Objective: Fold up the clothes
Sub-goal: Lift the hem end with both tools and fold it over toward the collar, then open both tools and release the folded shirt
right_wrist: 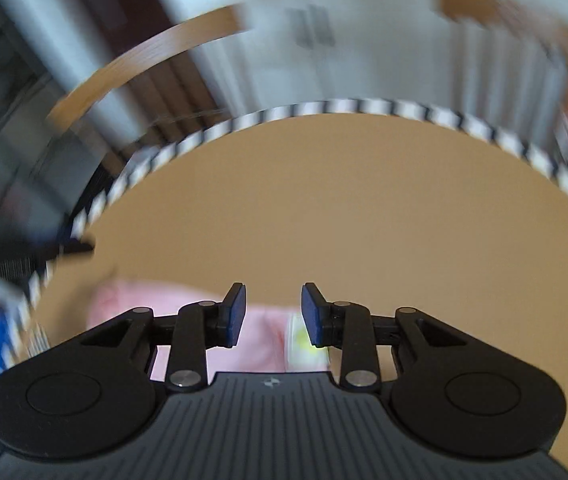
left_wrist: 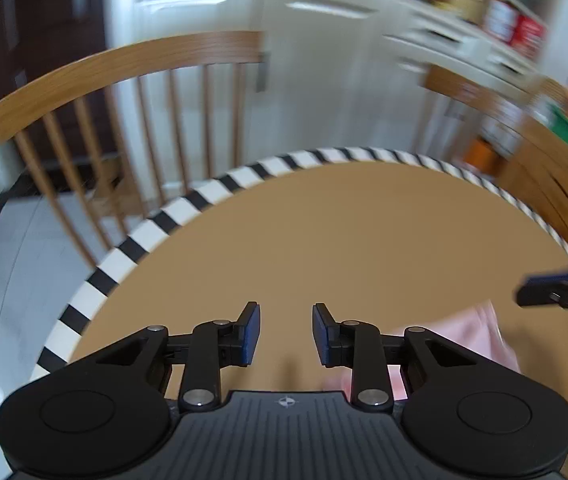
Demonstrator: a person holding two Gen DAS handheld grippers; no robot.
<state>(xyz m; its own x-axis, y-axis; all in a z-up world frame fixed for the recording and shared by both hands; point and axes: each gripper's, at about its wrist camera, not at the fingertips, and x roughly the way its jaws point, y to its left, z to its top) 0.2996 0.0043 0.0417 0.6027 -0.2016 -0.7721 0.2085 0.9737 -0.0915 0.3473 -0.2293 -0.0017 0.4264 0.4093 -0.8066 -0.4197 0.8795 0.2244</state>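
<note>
Tan, round tabletop [left_wrist: 323, 232] with a black-and-white striped rim fills both wrist views, motion-blurred. Wooden spindle-back chairs [left_wrist: 124, 80] stand behind it at about ten and two o'clock, with white cabinet doors [left_wrist: 315, 40] beyond.

From the left wrist camera, the left gripper [left_wrist: 286, 334] hangs over bare tabletop, its blue-padded fingers [left_wrist: 252, 332] partly apart with nothing between them. A pale pink cloth garment [left_wrist: 479, 336] lies at about four o'clock, just beside the right-hand finger linkage. The other tool's dark tip [left_wrist: 559, 290] shows at three o'clock.

From the right wrist camera, the right gripper [right_wrist: 273, 314] sits above the same pink garment [right_wrist: 136, 304], which spreads from about eight o'clock to beneath the fingers [right_wrist: 312, 316]. A white label with a yellow mark [right_wrist: 303, 340] lies below the gap. These fingers are also moderately apart and grip nothing.

Judgement: neither tool holds cloth, so the fold looks not yet secured. The left fingers are off the fabric's edge and could close on bare tabletop. The right fingers might pinch only the label or one thin layer, so that lifting would drag the garment crooked or bunch it.
</note>
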